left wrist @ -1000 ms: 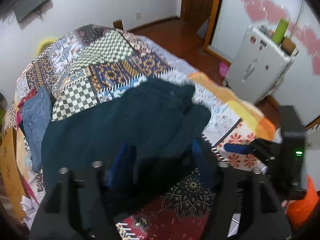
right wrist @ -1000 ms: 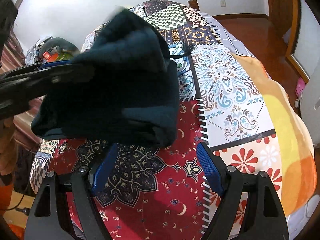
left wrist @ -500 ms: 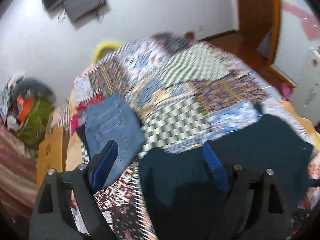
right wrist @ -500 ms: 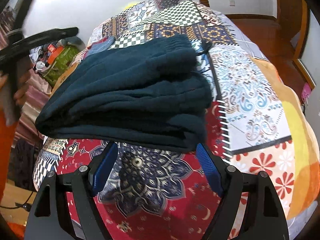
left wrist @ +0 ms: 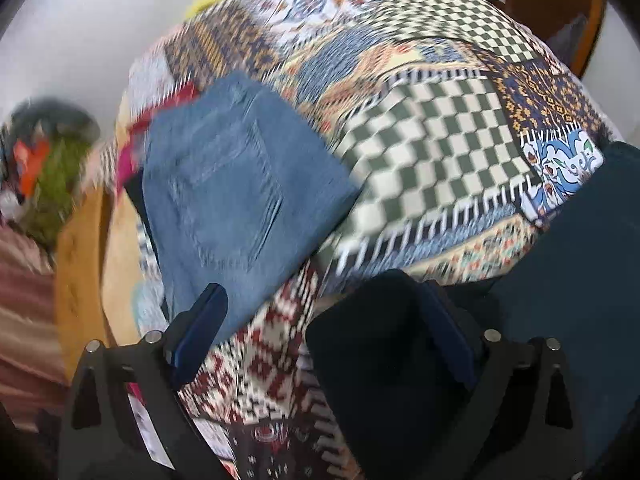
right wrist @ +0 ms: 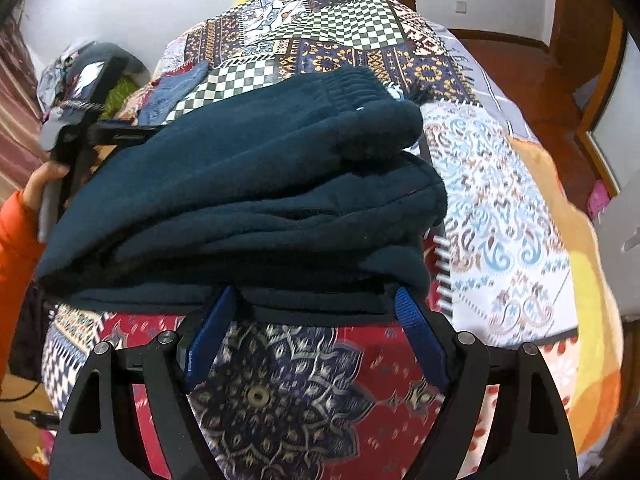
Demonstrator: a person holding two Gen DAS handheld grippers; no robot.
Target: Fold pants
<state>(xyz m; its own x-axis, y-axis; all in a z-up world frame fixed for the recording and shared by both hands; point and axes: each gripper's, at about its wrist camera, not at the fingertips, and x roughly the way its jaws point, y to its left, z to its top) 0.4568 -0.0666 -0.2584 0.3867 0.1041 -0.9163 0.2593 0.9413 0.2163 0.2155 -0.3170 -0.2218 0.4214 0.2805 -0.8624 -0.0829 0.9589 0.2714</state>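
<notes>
The dark teal pants (right wrist: pixel 248 200) lie folded in a thick stack on the patchwork bedspread (right wrist: pixel 500 208). My right gripper (right wrist: pixel 316 312) is open, its blue fingertips (right wrist: pixel 212 328) at the stack's near edge, with the bottom layer between them. In the left wrist view a corner of the pants (left wrist: pixel 380 344) sits between the fingers of my left gripper (left wrist: pixel 324 320), against the right pad (left wrist: pixel 448 340) only. Its jaws are opening and nothing is gripped. The rest of the pants (left wrist: pixel 592 264) runs off to the right.
Folded blue jeans (left wrist: pixel 232 184) lie at the bed's left side, just beyond the left gripper. A hand in an orange sleeve (right wrist: pixel 36 184) holds the left gripper at the stack's left end. Clutter (left wrist: pixel 44 168) sits by the wall; wooden floor (right wrist: pixel 520 64) lies right of the bed.
The left gripper let go of the lifted pants, which dropped into a flat stack, then swung left and down toward the jeans with jaws widening. The right gripper closed in on the near edge.
</notes>
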